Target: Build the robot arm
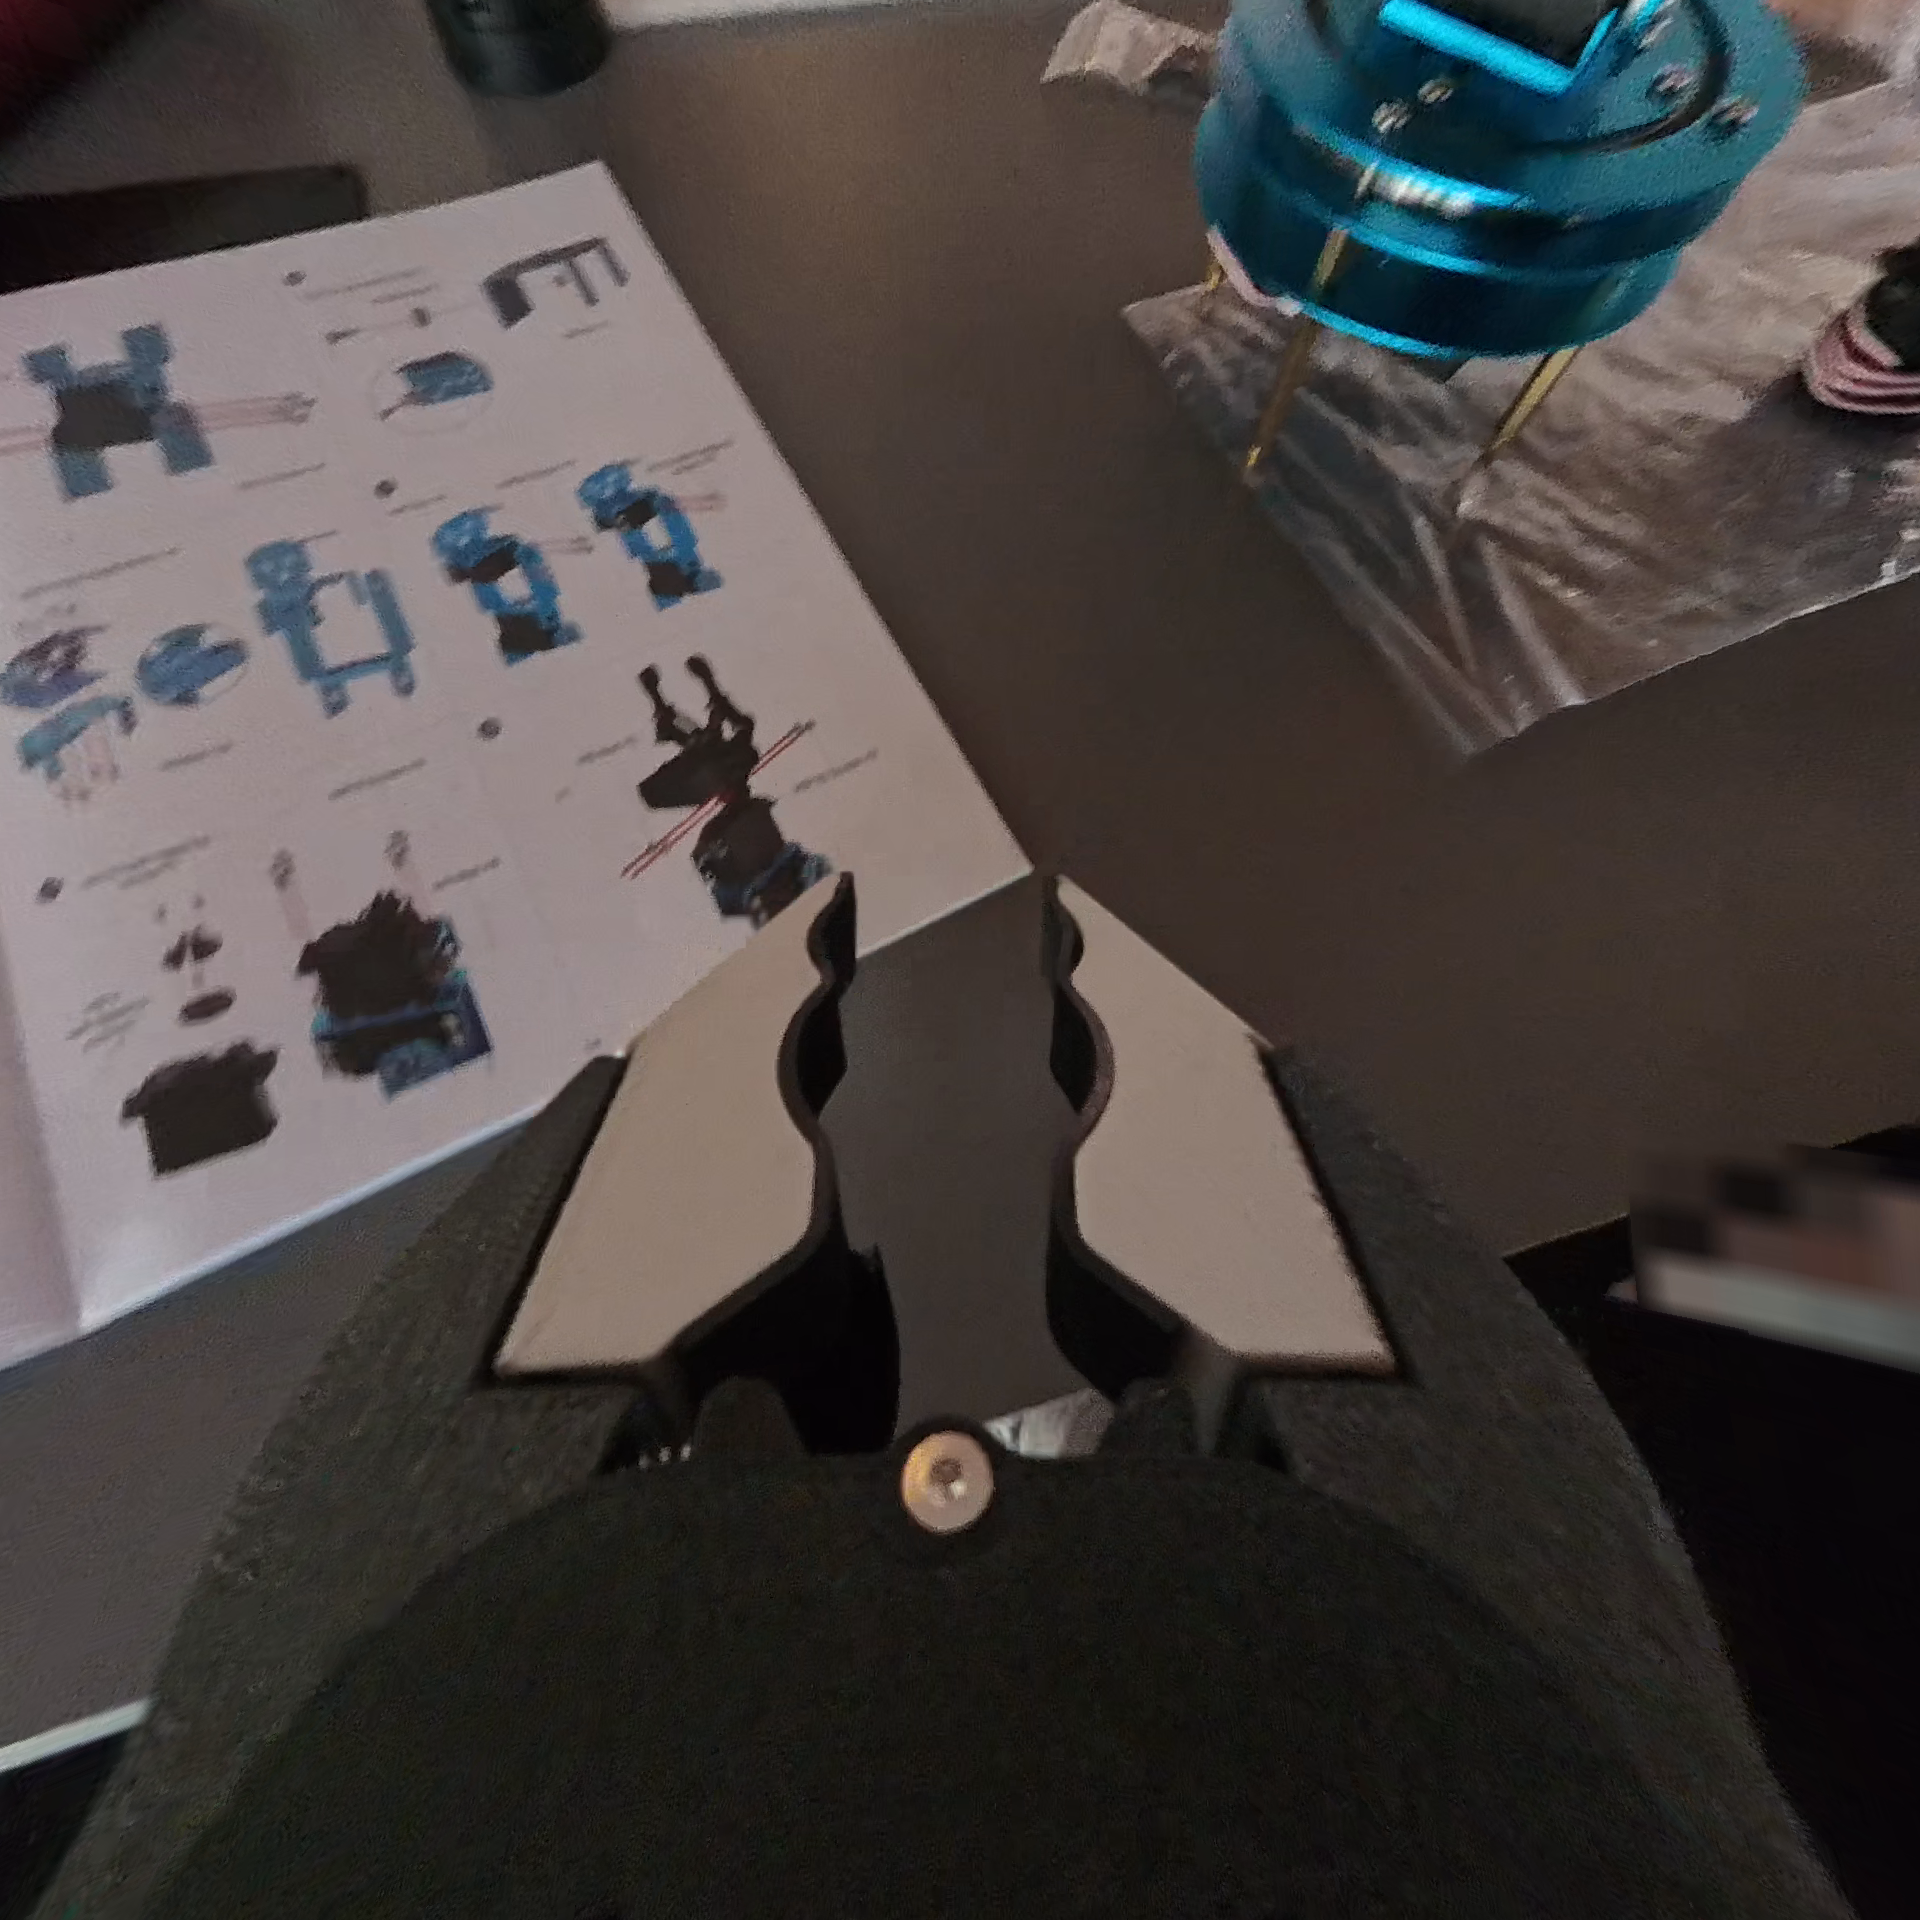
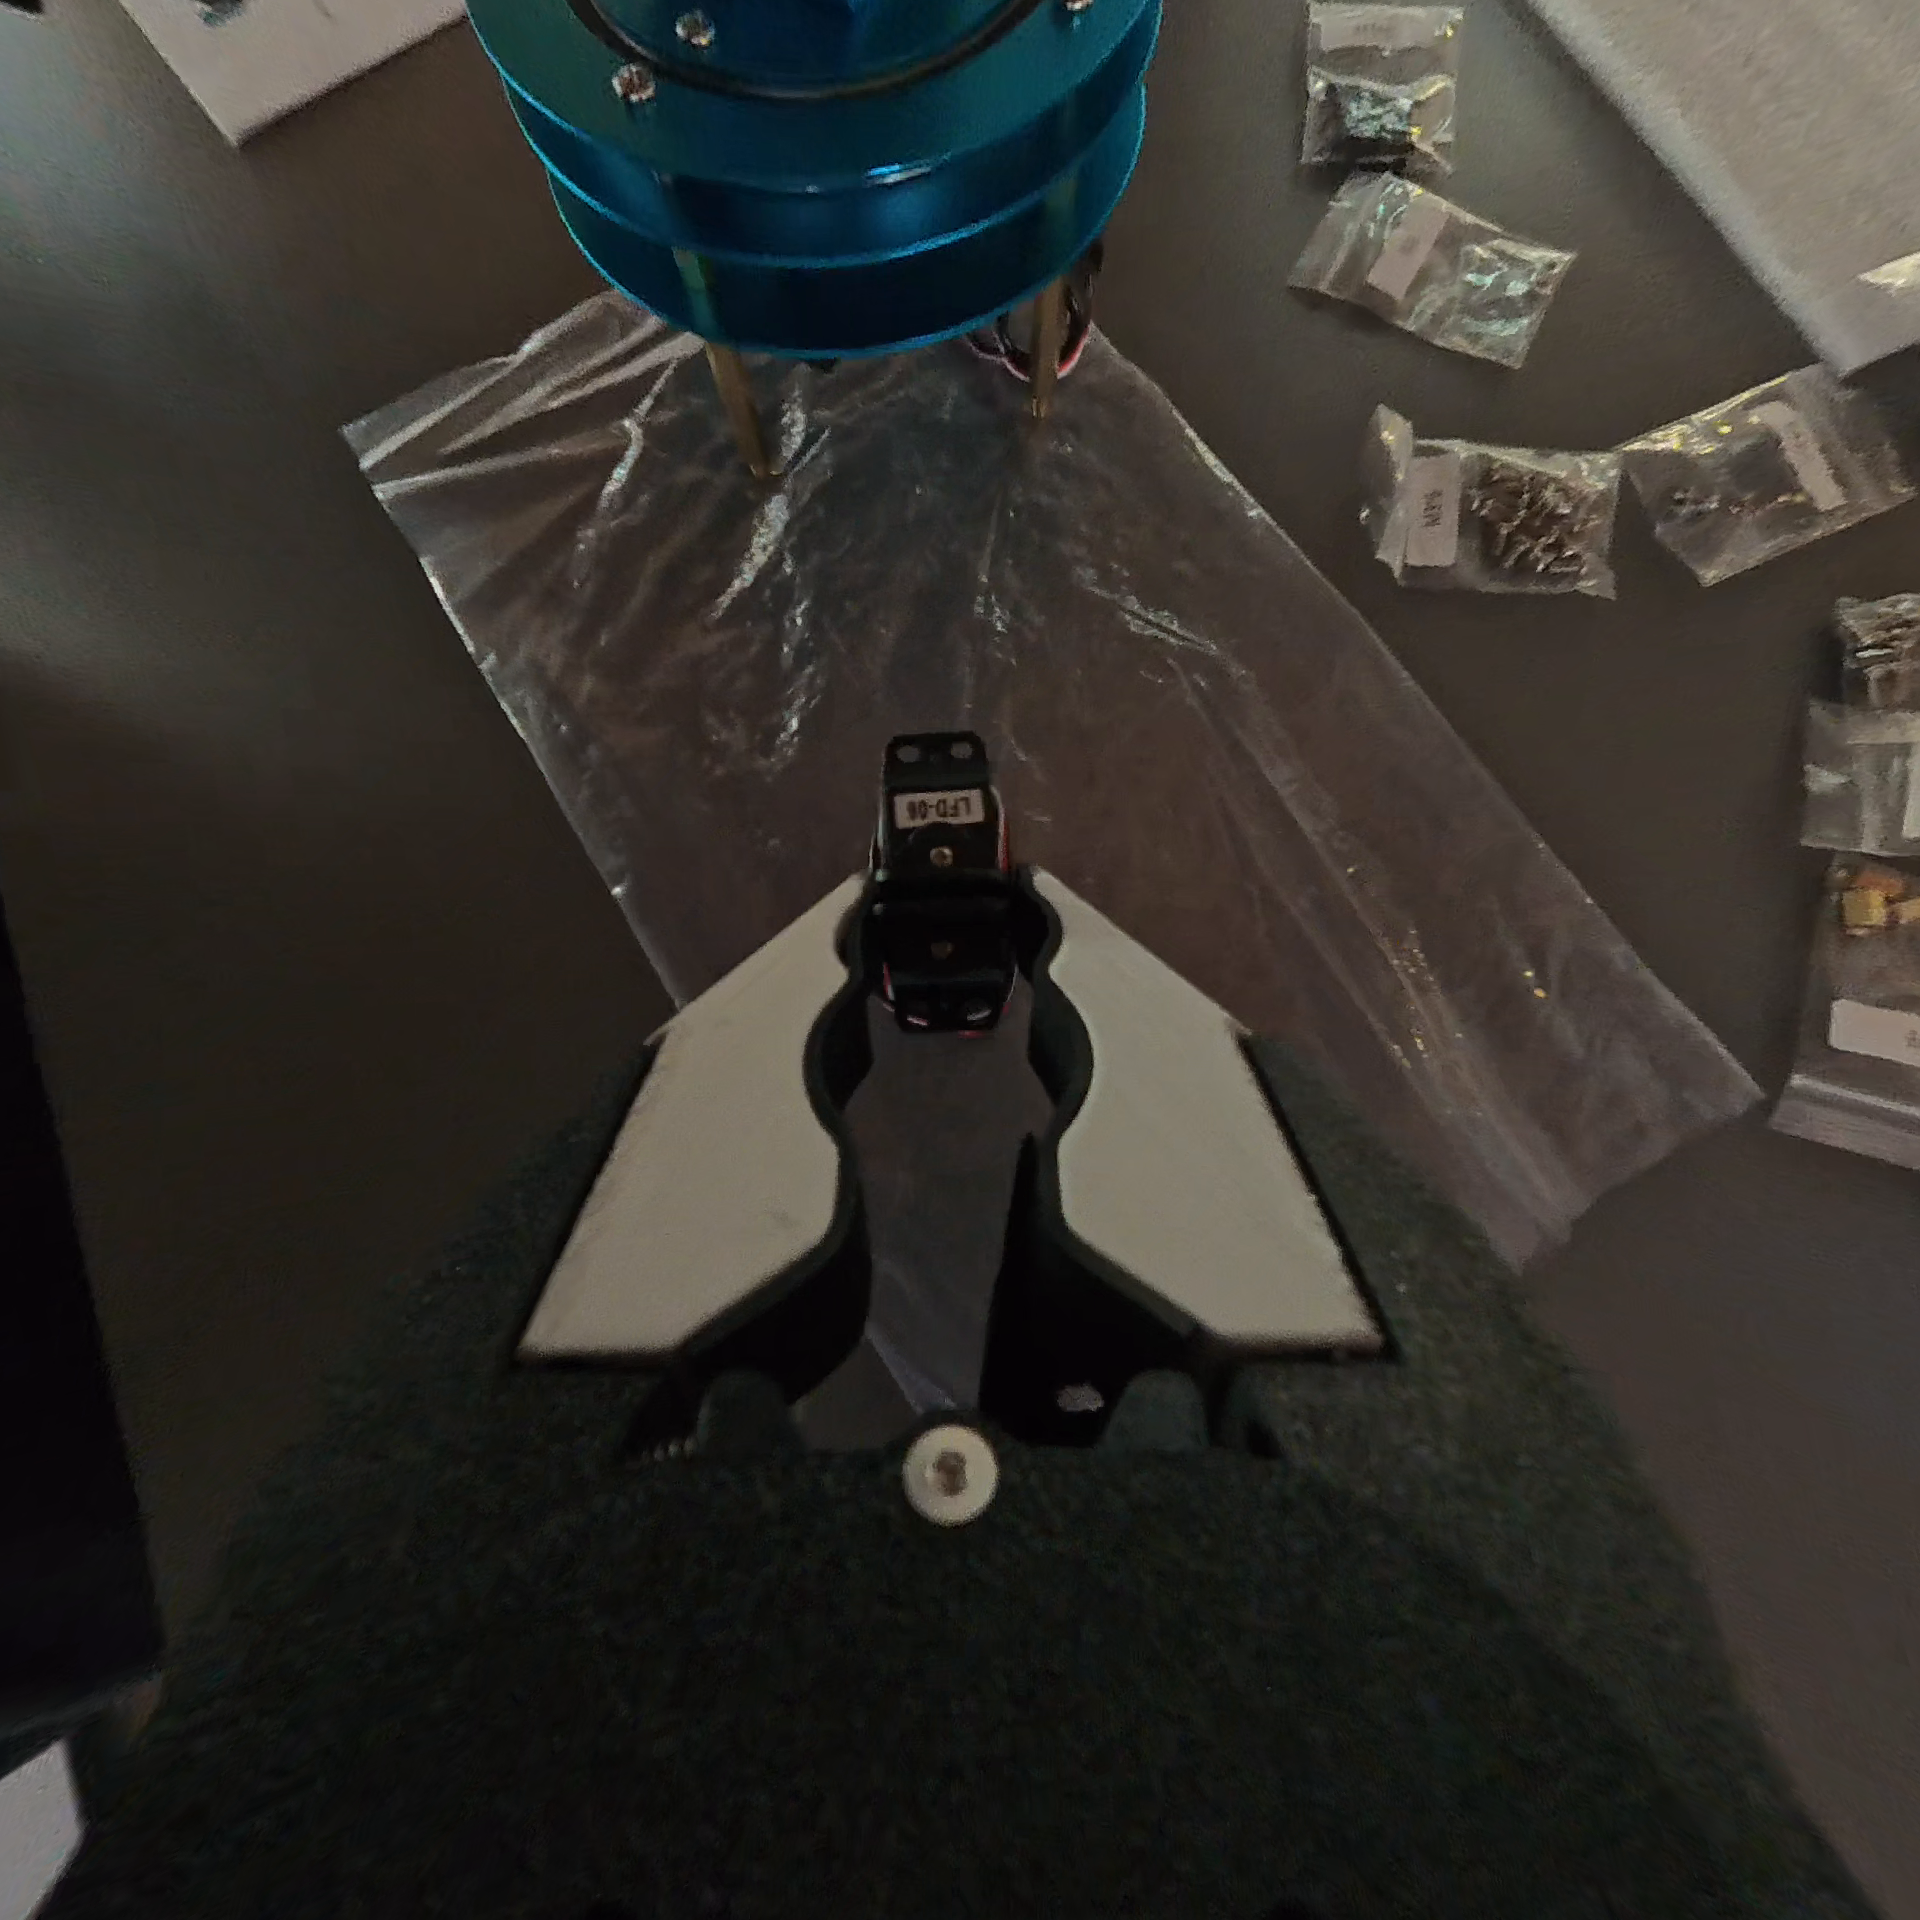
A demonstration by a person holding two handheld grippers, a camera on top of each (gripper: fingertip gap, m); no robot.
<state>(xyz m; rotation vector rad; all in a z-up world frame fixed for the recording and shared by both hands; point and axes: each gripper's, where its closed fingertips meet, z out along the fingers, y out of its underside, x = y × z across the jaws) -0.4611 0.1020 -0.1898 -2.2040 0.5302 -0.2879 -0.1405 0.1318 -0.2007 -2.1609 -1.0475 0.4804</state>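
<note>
**Servo in the right tongs, left tongs empty**

Left wrist view: our left tongs (image 1: 948, 904) hang parted, holding nothing, above the dark surface (image 1: 1039, 520) beside the instruction sheet (image 1: 416, 623).

Right wrist view: our right tongs (image 2: 943, 914) grip a small black servo (image 2: 938, 883) by its flat sides; it looks rigid and light. Its long axis points forward toward the blue round base (image 2: 821, 187) on the plastic bag (image 2: 1039, 644).

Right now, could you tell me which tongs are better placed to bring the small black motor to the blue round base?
The right tongs: they already grip the motor, facing the base. The left tongs are open, empty.
</note>
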